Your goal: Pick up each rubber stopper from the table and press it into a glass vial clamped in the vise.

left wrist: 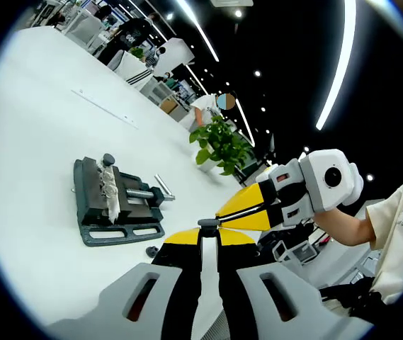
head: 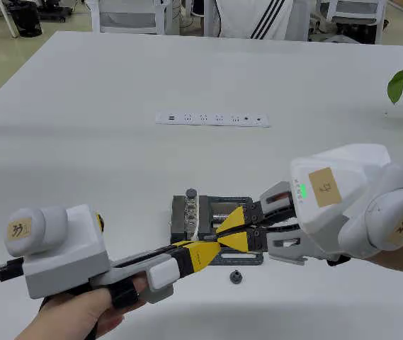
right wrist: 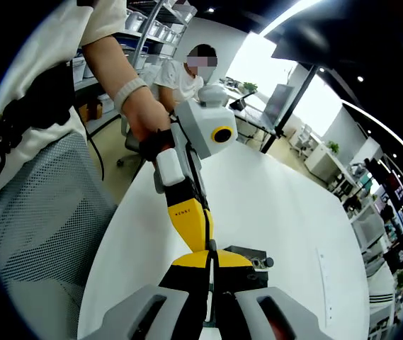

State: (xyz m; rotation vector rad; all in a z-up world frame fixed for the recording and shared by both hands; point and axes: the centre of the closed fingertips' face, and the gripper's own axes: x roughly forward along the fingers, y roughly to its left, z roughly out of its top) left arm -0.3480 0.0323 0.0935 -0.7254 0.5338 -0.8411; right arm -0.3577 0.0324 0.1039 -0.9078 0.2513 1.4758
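The left hand (head: 74,312) holds the left hand-held gripper (head: 209,250) low and near the body, angled forward and to the right, its jaws pressed together. The right hand-held gripper (head: 225,234) reaches in from the right, its jaws likewise closed. Their yellow tips meet point to point.

Left gripper (head: 214,246) and right gripper (head: 224,237) tip to tip across the vise's (head: 187,219) near side, stopper (head: 236,277) lying open just in front, bare worktop (head: 81,142) left and beyond, power strip (head: 212,119) well behind.
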